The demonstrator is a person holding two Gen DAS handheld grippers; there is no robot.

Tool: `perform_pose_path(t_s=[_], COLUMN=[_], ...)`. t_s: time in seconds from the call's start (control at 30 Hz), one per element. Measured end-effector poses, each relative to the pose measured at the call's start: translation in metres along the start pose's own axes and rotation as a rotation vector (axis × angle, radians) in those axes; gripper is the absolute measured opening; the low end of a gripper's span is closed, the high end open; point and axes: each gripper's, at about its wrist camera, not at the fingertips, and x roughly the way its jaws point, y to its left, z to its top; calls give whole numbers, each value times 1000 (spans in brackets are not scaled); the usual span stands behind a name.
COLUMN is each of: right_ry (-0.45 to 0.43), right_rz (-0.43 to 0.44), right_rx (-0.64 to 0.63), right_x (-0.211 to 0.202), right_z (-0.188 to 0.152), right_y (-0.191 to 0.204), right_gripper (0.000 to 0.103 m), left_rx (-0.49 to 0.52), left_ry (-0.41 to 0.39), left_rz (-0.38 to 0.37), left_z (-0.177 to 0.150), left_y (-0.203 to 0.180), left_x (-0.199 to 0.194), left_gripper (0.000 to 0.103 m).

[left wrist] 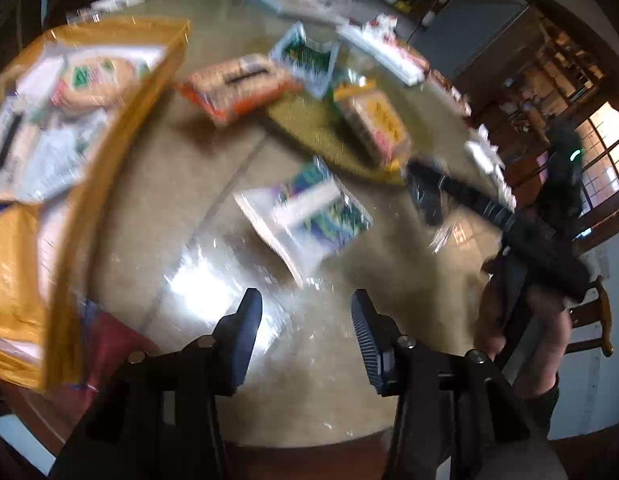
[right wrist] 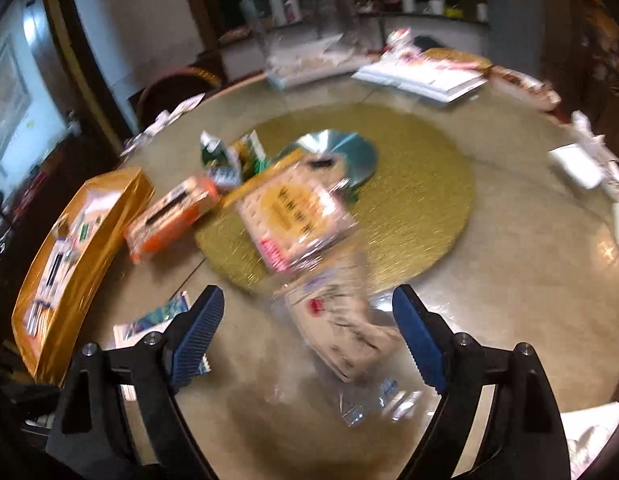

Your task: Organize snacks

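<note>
My left gripper point(left wrist: 307, 320) hangs open over the glossy table, with nothing between its fingers. Ahead of it lies a blue, green and white packet point(left wrist: 309, 216). A golden box point(left wrist: 121, 140) at the left holds several snack packets. Beyond it lie an orange packet point(left wrist: 237, 88), a green-white packet point(left wrist: 305, 56) and a yellow cracker packet point(left wrist: 377, 124). My right gripper point(right wrist: 309, 324) stands wide open around a clear-wrapped beige cracker packet point(right wrist: 341, 328); its pads stay apart from the wrapper. The yellow cracker packet point(right wrist: 293, 216) lies just beyond, and the golden box point(right wrist: 85, 240) is at the left.
A round gold mat point(right wrist: 409, 200) covers the table's middle and carries a silvery-blue disc point(right wrist: 341, 152). White books and boxes point(right wrist: 421, 76) line the far edge. A wooden chair point(left wrist: 589, 320) stands at the right, behind the hand that holds the right gripper point(left wrist: 429, 196).
</note>
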Motion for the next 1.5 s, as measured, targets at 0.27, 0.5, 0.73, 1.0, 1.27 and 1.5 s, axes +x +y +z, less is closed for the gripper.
perform_pose_path(t_s=[0.27,0.5,0.73,1.0,1.27,1.5], right_ry=[36,30,18,-4,-76,-89], right_rz=[-18,3,6,7,96,307], right_rx=[61,106,112,121,142,34], right_x=[-3,-13,-12,-16,-40,-52], right_z=[-31,-43,-43,-50,-47,-18], right_y=[-8,-14,-13,-8,14,89], right_gripper=[55,55,57,51,45,45], left_rx=[134,317,401,345,178,66], left_ry=[-49,-14,-51,-102,-199,-352], left_rz=[116,158,244,183,76,105], left_z=[52,31,23,17,11,32], left_y=[-19,-44,-58,-44,-26,25], left_x=[40,65,69,50,-13,-95], left_gripper=[73,73,57,43,42,42])
